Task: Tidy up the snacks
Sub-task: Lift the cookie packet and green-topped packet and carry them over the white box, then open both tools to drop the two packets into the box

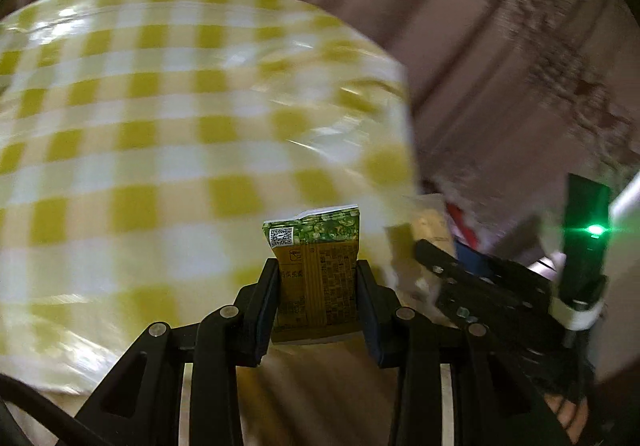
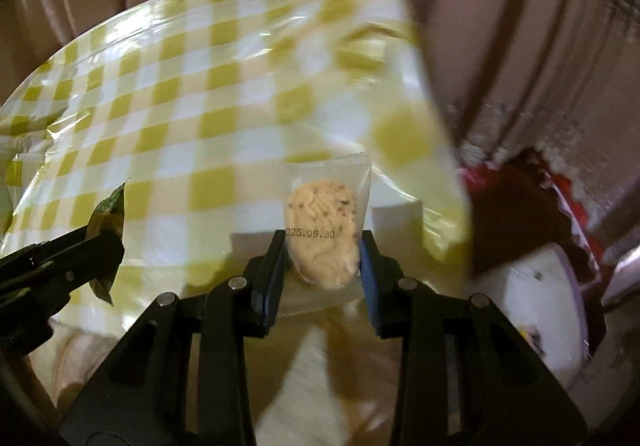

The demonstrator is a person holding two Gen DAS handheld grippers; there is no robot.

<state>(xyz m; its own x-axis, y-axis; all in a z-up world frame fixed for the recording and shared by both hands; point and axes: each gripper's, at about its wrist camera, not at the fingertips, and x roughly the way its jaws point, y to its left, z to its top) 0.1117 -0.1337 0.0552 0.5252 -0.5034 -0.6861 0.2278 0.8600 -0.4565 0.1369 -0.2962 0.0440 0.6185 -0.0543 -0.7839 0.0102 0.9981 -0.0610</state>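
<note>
My left gripper [image 1: 317,266] is shut on a small green and brown snack packet [image 1: 316,266], held upright between its pads above the yellow and white checked tablecloth [image 1: 160,125]. My right gripper [image 2: 323,242] is shut on a clear wrapper with a pale cookie [image 2: 322,234] inside and a printed date on it. In the right wrist view the left gripper [image 2: 80,258] shows at the left edge with its packet [image 2: 108,217] sticking out. In the left wrist view the right gripper's black frame [image 1: 480,286] appears at the right with a green light.
The table's right corner [image 2: 440,125] ends near beige curtains [image 2: 500,25]. Below that corner, a red and white container [image 2: 560,266] with a dark opening sits at the right. More wrapped snacks [image 1: 432,221] lie blurred beyond the table edge.
</note>
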